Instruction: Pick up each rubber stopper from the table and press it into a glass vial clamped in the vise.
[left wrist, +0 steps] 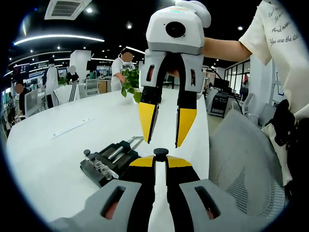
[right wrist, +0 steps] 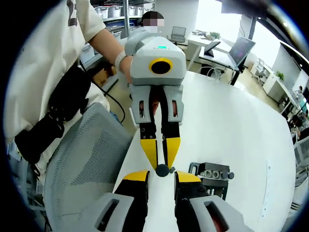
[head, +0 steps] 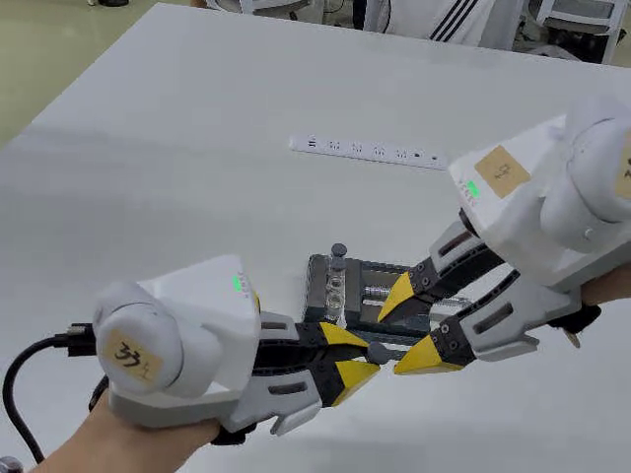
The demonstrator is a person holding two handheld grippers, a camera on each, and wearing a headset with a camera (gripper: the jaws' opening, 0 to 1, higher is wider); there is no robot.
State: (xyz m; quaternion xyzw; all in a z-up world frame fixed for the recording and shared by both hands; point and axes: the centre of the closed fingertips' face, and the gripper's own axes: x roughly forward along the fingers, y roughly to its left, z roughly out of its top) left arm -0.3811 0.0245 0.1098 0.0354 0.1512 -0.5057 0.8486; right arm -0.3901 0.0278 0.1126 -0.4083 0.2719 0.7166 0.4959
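Carrying step, I judge: left hand-held gripper (head: pixel 367 358) clenches a rubber stopper (head: pixel 378 352); right hand-held gripper (head: pixel 412 330), released, faces it. Next probably calls for aligning it over an unstoppered glass vial (head: pixel 335 299) in the vise (head: pixel 394 268).

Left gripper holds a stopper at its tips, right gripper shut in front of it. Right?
No: the right gripper is open, jaws apart, as the left gripper view shows. The left gripper does hold the stopper at its tips, with the right one in front.
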